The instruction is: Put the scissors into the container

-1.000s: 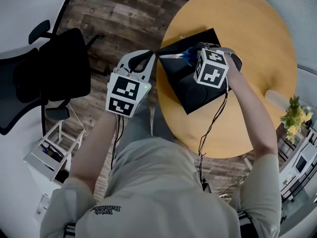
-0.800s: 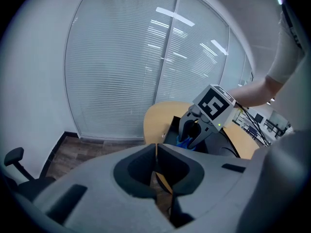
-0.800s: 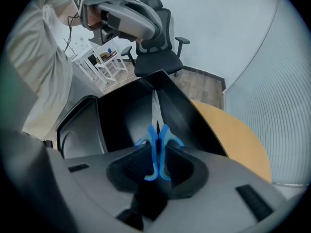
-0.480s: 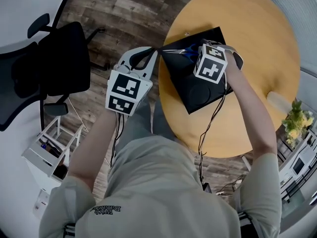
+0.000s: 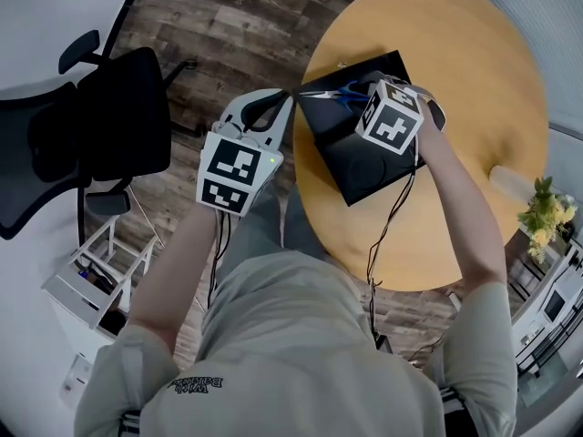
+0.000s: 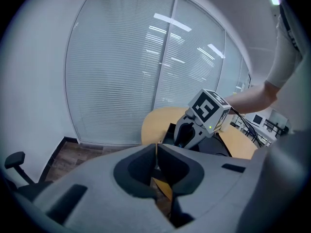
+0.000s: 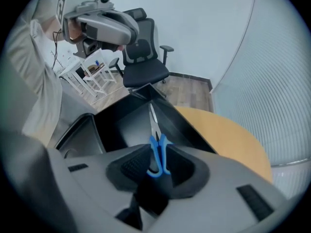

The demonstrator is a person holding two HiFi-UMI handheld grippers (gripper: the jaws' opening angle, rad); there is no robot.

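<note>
While the right gripper (image 7: 157,166) has its jaws closed on the blue handles of the scissors (image 7: 165,154), the blades point away from it over the inside of the open black container (image 7: 178,121), at the centre of the right gripper view. The left gripper (image 6: 156,165) has its jaws pressed together on a thin wall edge at the container's left corner. That corner juts past the rim of the round orange table (image 5: 455,80) in the upper right of the head view. A black office chair (image 5: 109,121) stands at upper left.
</note>
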